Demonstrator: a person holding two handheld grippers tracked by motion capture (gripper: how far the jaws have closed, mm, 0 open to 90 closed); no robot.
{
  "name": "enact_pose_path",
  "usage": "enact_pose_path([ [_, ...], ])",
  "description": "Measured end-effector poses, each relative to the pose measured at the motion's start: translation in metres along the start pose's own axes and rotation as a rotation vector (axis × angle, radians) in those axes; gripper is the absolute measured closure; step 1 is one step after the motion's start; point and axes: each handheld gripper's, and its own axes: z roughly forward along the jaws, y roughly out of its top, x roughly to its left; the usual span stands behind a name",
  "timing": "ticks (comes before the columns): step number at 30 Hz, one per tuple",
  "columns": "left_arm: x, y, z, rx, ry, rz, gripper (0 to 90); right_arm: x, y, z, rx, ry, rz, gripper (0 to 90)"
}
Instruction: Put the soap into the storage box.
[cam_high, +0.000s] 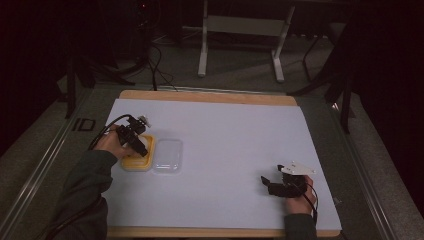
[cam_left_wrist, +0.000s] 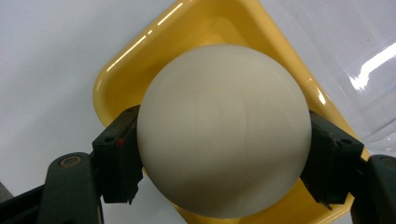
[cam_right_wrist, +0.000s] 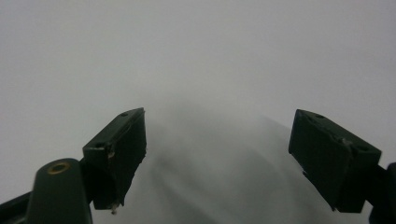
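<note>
The left gripper (cam_left_wrist: 224, 158) is squeezing the white ball (cam_left_wrist: 224, 130) between its two jaws. The ball is sitting right above the yellow tray (cam_left_wrist: 140, 60), so the drop is straight down. Farther off, the right gripper (cam_right_wrist: 217, 158) is resting wide apart on the white surface (cam_high: 235, 130), holding nothing.

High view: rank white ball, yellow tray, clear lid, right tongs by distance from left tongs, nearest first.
1. white ball, clamped in the left tongs.
2. yellow tray, directly under them.
3. clear lid, beside the tray's right edge.
4. right tongs, far right, near edge.
</note>
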Motion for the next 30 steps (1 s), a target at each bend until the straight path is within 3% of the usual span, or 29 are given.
enact_pose_path([
  [18,-0.003,0.001,0.007,0.022,-0.014,0.013,25.6,0.000,0.000,0.000,-0.001,0.000,0.001,18.9],
  [22,-0.005,0.000,0.011,0.028,-0.011,0.042,25.3,0.000,0.000,0.000,-0.002,0.001,0.002,18.9],
  [27,0.001,-0.004,0.008,-0.006,-0.061,0.019,24.4,0.000,0.000,0.000,0.000,0.001,-0.001,18.9],
  [30,0.002,-0.005,0.008,-0.011,-0.064,0.022,23.8,0.000,0.000,0.000,0.000,0.001,-0.001,18.9],
])
